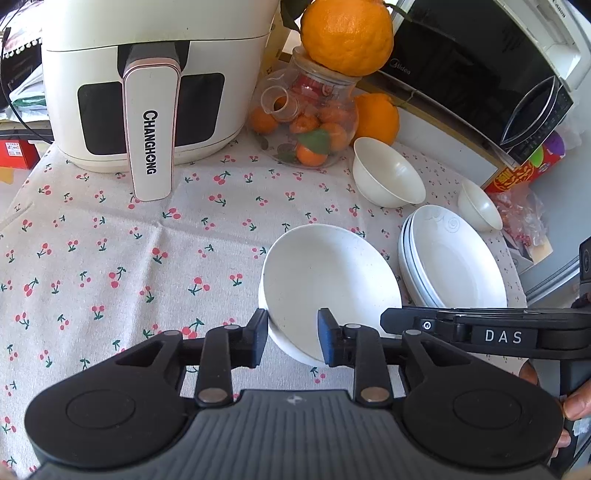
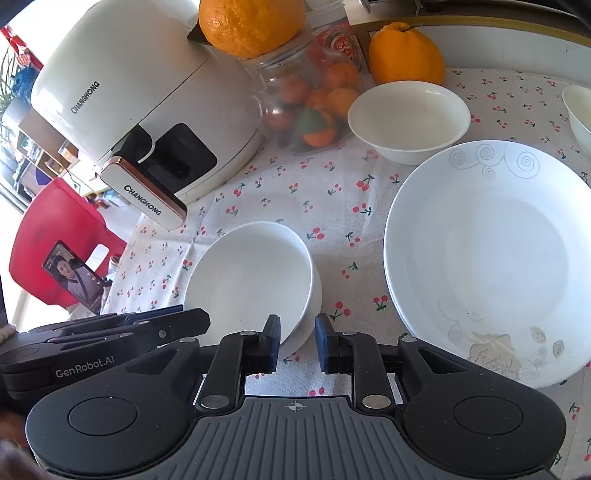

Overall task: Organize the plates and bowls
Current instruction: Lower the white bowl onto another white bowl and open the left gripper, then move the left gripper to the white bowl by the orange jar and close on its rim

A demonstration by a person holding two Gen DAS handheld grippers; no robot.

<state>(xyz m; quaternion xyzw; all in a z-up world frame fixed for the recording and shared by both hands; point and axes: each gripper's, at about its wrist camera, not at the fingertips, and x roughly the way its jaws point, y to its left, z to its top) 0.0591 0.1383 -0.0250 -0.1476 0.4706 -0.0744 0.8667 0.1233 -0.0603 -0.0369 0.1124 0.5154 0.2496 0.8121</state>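
A plain white dish (image 1: 328,280) lies on the cherry-print cloth; it also shows in the right wrist view (image 2: 251,280). My left gripper (image 1: 292,338) straddles its near rim, jaws apart, one finger inside and one outside. My right gripper (image 2: 295,345) is open and empty, just right of that dish. A stack of white plates (image 1: 454,258) with a swirl pattern sits to the right, large in the right wrist view (image 2: 491,258). A small white bowl (image 1: 388,171) (image 2: 410,118) stands behind them, and a second small bowl (image 1: 478,206) (image 2: 580,110) further right.
A white Changhong air fryer (image 1: 147,85) stands at the back left. A glass jar of tangerines (image 1: 310,110) with a big orange (image 1: 347,33) on top stands beside it. A black microwave (image 1: 480,74) is at the back right. A red stool (image 2: 55,251) stands beyond the table's left edge.
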